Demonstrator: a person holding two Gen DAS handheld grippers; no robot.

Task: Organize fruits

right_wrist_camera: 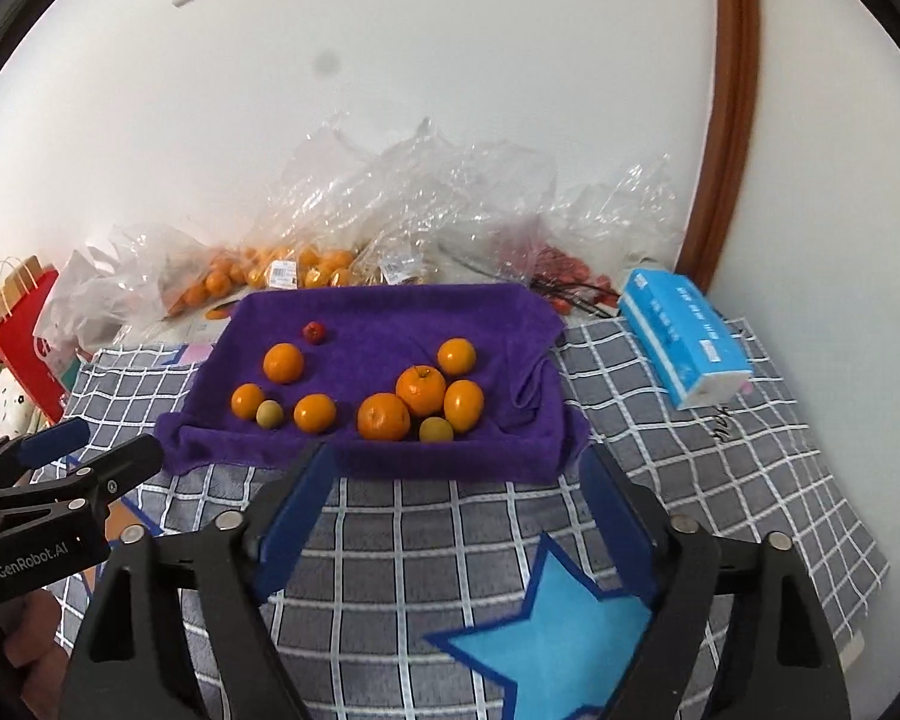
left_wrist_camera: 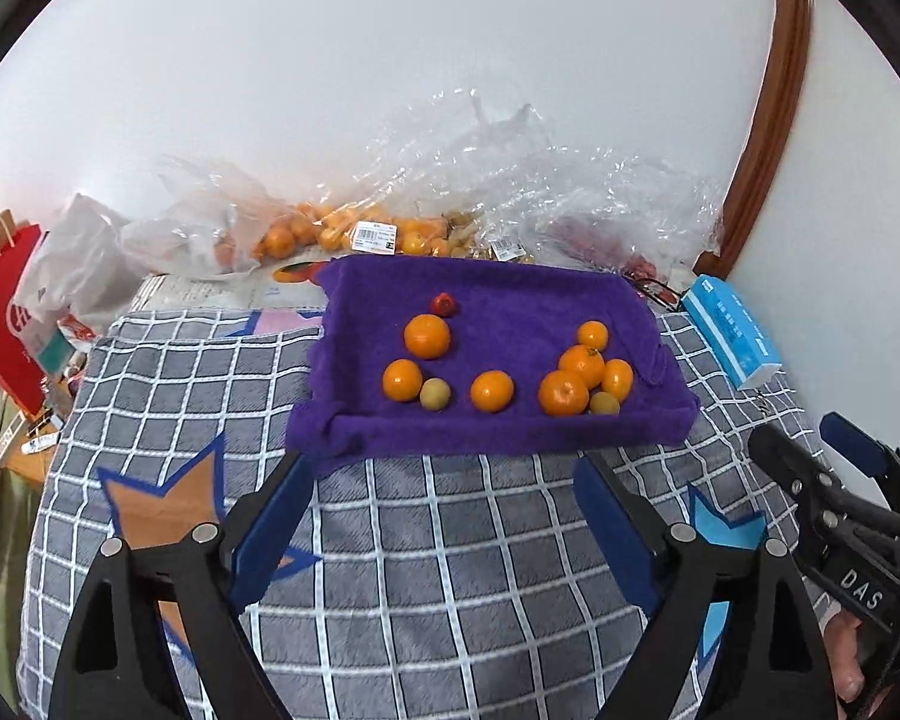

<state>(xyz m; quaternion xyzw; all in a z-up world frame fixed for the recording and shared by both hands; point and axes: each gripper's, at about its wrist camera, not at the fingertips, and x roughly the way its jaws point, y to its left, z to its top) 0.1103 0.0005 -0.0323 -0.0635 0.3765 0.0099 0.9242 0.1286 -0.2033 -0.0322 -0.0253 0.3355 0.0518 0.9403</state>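
Note:
A purple towel [left_wrist_camera: 498, 294] [right_wrist_camera: 390, 312] lies on a grey checked blanket and holds several oranges, two small yellow-green fruits and one small red fruit [left_wrist_camera: 443, 303] [right_wrist_camera: 314, 332]. One group of oranges sits at the left [left_wrist_camera: 427, 335] [right_wrist_camera: 283, 362], another at the right [left_wrist_camera: 582, 365] [right_wrist_camera: 420, 390]. My left gripper [left_wrist_camera: 444, 468] is open and empty, just short of the towel's near edge. My right gripper [right_wrist_camera: 459, 462] is open and empty, at the towel's near edge. Each gripper shows at the side of the other's view.
Clear plastic bags of oranges [left_wrist_camera: 306, 234] [right_wrist_camera: 282, 267] and red fruit [right_wrist_camera: 564, 267] lie against the wall behind the towel. A blue tissue pack [left_wrist_camera: 732, 330] [right_wrist_camera: 684, 336] lies at the right. A red paper bag [left_wrist_camera: 0, 312] stands at the left.

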